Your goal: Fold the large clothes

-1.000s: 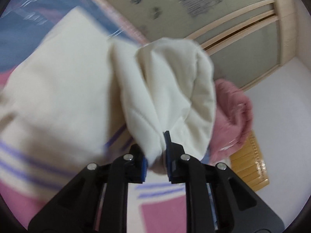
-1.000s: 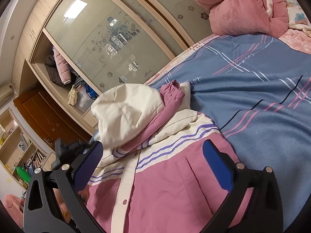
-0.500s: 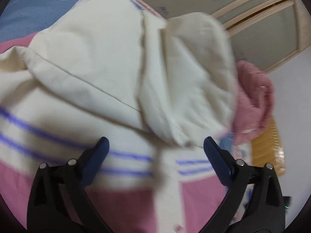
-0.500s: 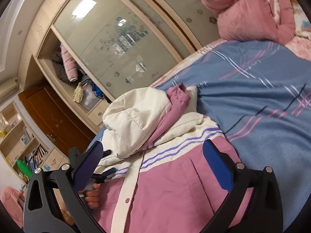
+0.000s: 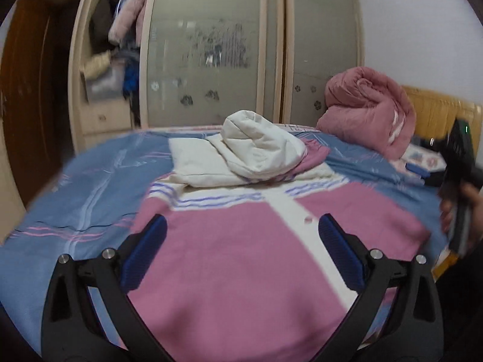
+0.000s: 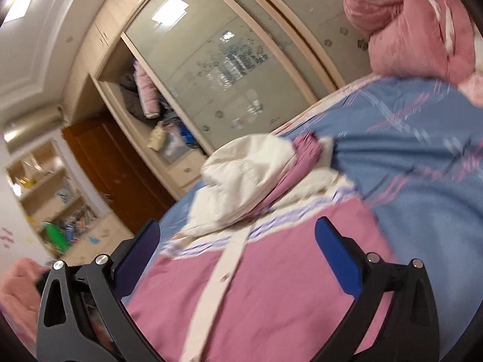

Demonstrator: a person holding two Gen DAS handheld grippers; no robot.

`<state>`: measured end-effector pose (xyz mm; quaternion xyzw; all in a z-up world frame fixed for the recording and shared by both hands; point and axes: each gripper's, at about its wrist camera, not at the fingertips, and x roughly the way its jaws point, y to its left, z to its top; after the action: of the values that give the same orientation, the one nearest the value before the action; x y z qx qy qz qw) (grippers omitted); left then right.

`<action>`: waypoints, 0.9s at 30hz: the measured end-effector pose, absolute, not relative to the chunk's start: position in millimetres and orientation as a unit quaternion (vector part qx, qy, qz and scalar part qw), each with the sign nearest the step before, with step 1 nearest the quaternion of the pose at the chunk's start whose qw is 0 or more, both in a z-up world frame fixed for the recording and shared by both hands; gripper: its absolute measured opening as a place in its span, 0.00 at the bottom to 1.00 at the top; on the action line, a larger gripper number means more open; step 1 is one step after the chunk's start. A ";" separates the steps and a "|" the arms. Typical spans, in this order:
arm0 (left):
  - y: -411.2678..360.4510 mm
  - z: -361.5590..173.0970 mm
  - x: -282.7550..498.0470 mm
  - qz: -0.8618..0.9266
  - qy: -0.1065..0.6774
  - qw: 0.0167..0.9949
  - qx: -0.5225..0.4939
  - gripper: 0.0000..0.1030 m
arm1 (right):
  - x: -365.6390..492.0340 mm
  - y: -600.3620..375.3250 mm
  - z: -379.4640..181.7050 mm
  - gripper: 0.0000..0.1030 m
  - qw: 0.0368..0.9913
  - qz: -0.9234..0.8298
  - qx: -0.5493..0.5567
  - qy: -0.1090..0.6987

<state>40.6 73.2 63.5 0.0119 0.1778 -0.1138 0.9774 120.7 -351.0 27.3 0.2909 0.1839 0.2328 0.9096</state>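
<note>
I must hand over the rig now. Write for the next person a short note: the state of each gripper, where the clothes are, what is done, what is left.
Left gripper: jaws have just been opening, now wide, nothing between them.
Right gripper: open, empty, above the jacket front.
Jacket: pink and cream, lies front up, buttoned, on the blue bedsheet.
Done: the cream hood is laid over the chest, and one pink sleeve is folded in under it.
Left: fold the body; I cannot see the other sleeve.

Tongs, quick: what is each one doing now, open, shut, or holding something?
Left tongs: open, holding nothing, jaws just opened.
Right tongs: open, holding nothing.
</note>
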 end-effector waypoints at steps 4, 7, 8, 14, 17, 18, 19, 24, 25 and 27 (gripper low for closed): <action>79.3 42.1 6.8 -0.112 0.154 0.982 -0.019 0.98 | 72.3 -349.3 3.1 0.99 0.887 0.260 0.339 0.178; 78.9 37.5 12.1 -0.120 0.173 0.977 -0.021 0.98 | 49.0 -347.3 -8.5 0.99 0.875 0.268 0.364 0.170; 77.3 36.3 11.4 -0.122 0.169 0.978 -0.019 0.98 | 44.3 -345.9 -9.1 0.99 0.875 0.271 0.365 0.167; 81.4 33.1 7.0 -0.133 0.161 0.977 -0.033 0.98 | 38.2 -335.1 -4.7 0.99 0.888 0.266 0.341 0.154; 80.2 33.2 6.8 -0.138 0.162 0.976 -0.036 0.98 | 40.4 -331.8 -8.2 0.99 0.886 0.267 0.343 0.163; 79.4 33.3 5.8 -0.140 0.161 0.976 -0.035 0.98 | 41.1 -330.6 -8.8 0.99 0.886 0.266 0.341 0.165; 78.5 33.2 4.3 -0.141 0.160 0.976 -0.031 0.98 | 41.8 -328.6 -9.1 0.99 0.887 0.266 0.337 0.168; 72.8 30.7 3.0 -0.136 0.165 0.977 -0.016 0.98 | 40.4 -322.7 -8.2 0.99 0.896 0.263 0.314 0.173; 71.9 29.7 3.3 -0.135 0.167 0.977 -0.015 0.98 | 39.4 -322.1 -7.8 0.99 0.898 0.262 0.309 0.173; 70.4 29.2 3.7 -0.133 0.170 0.976 -0.014 0.98 | 36.3 -320.3 -6.2 0.99 0.904 0.257 0.297 0.170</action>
<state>3.7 70.4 29.2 -0.0137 0.1697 -0.1331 0.9764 36.3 -320.3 -6.2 0.2970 0.1699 0.2565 0.9039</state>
